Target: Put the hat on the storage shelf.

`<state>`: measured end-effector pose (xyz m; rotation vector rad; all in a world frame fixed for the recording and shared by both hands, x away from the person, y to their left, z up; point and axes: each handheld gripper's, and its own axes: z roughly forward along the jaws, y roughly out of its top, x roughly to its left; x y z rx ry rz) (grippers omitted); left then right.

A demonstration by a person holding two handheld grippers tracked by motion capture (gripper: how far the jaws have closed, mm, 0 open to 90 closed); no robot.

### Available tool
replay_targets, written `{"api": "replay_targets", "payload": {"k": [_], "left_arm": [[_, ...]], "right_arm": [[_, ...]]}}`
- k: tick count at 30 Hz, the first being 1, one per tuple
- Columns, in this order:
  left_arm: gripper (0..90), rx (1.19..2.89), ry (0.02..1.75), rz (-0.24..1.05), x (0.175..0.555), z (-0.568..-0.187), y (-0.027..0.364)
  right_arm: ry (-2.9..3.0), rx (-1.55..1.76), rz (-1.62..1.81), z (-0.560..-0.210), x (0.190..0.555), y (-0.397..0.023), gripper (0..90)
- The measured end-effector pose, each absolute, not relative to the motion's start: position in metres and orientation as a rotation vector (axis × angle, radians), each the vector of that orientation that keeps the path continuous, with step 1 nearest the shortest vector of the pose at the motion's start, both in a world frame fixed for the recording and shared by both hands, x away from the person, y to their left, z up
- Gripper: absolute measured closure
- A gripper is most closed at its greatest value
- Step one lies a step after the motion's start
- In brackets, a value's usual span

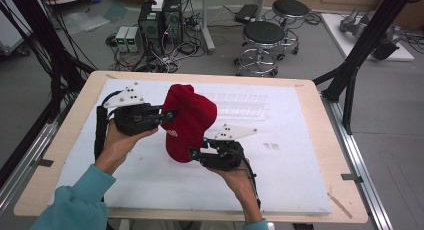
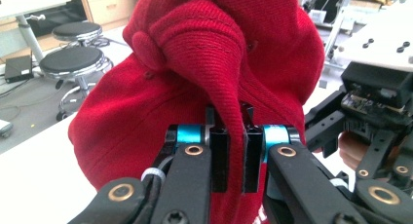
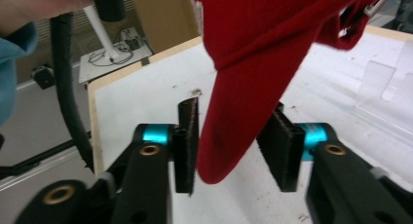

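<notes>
The red cap (image 2: 195,78) is showing matt, ribbed woven cloth. The table (image 1: 310,97) is showing pale wood edging around a white, matt, slightly rough top.

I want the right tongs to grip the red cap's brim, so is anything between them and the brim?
Nothing visible. The brim of the red cap already hangs between the right tongs, their pads apart from it, while the left tongs pinch the crown.
</notes>
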<state>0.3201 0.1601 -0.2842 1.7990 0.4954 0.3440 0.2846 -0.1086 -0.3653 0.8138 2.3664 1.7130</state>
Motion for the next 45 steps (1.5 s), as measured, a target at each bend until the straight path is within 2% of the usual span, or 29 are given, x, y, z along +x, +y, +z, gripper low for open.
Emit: {"api": "replay_targets", "payload": {"k": [8, 15, 18, 19, 23, 24, 27, 32, 36, 45], "left_arm": [[86.2, 1.767, 0.479, 0.334, 0.320, -0.286, 0.161], [83.8, 1.770, 0.479, 0.334, 0.321, -0.286, 0.163], [67.5, 1.767, 0.547, 0.330, 0.323, -0.286, 0.164], [55.4, 1.767, 0.564, 0.328, 0.324, -0.287, 0.164], [24.8, 1.765, 0.625, 0.340, 0.326, -0.288, 0.166], [14.8, 1.773, 0.648, 0.343, 0.327, -0.289, 0.167], [8.8, 1.764, 0.660, 0.355, 0.329, -0.292, 0.172], [7.1, 1.733, 0.658, 0.342, 0.330, -0.293, 0.182], [7.1, 1.759, 0.650, 0.386, 0.328, -0.296, 0.188], [7.2, 1.777, 0.714, 0.443, 0.319, -0.329, 0.224]], "right_arm": [[2.376, 0.806, 1.769, -0.364, 0.286, -0.109, 84.7], [2.379, 0.788, 1.765, -0.363, 0.285, -0.106, 85.3], [2.379, 0.793, 1.747, -0.363, 0.285, -0.106, 85.4], [2.373, 0.801, 1.741, -0.363, 0.284, -0.106, 85.4], [2.360, 0.802, 1.735, -0.365, 0.285, -0.108, 85.4], [2.348, 0.804, 1.729, -0.365, 0.285, -0.109, 85.4], [2.326, 0.814, 1.726, -0.364, 0.286, -0.111, 85.4], [2.296, 0.835, 1.746, -0.363, 0.290, -0.116, 85.4], [2.252, 0.846, 1.749, -0.359, 0.293, -0.122, 85.4], [2.132, 0.908, 1.749, -0.349, 0.306, -0.146, 85.4]]}}
